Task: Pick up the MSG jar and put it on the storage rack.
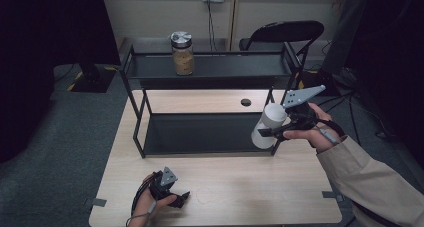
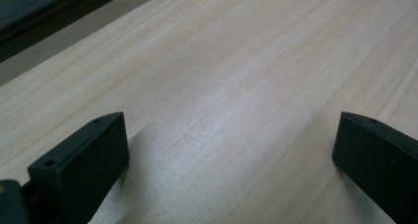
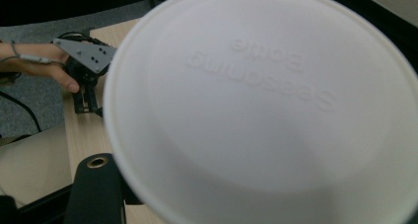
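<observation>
White bottle point(image 1: 268, 125) is clamped in the right gripper point(image 1: 280, 129), long axis tilted, beside the black rack point(image 1: 200, 137); left gripper point(image 1: 181, 199) rests apart, far away

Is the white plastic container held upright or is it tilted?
Tilted. In the high view the white cylindrical plastic container leans in the right tool, its top end toward the black metal shelf rack.

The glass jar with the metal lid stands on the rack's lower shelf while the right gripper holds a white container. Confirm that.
Not quite. The glass jar stands on the top shelf of the black rack, not the lower one; the high view shows it. The rest holds: the right gripper holds the white container at the rack's right end.
</observation>
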`<move>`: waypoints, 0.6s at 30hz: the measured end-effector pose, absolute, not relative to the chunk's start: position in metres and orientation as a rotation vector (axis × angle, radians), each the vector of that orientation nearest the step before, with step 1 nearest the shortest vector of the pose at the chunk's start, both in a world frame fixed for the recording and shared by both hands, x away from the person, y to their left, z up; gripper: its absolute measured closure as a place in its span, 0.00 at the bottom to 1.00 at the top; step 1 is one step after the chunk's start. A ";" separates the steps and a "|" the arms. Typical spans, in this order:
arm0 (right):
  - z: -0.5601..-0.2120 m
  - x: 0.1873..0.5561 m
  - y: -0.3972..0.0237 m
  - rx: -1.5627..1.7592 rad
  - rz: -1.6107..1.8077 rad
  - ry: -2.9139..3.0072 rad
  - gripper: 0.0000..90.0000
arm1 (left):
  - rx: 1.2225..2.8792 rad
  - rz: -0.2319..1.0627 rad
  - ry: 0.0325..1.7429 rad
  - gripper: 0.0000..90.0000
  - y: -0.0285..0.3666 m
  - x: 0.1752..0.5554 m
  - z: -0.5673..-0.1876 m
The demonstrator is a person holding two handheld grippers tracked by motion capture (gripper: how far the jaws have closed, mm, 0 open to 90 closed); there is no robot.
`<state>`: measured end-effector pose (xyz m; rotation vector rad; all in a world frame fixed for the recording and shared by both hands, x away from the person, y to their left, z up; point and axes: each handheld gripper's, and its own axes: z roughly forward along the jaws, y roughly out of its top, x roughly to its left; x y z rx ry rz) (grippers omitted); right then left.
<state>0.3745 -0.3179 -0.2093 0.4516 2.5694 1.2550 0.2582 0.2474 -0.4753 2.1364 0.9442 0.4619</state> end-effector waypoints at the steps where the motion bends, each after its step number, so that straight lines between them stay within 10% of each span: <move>1: -0.206 0.375 -0.316 0.451 1.253 2.572 0.37 | 2.140 0.461 0.943 0.00 0.248 0.258 -0.475; 18: -0.151 0.394 -0.283 0.449 1.212 2.591 0.38 | 2.138 0.461 0.943 0.00 0.248 0.258 -0.475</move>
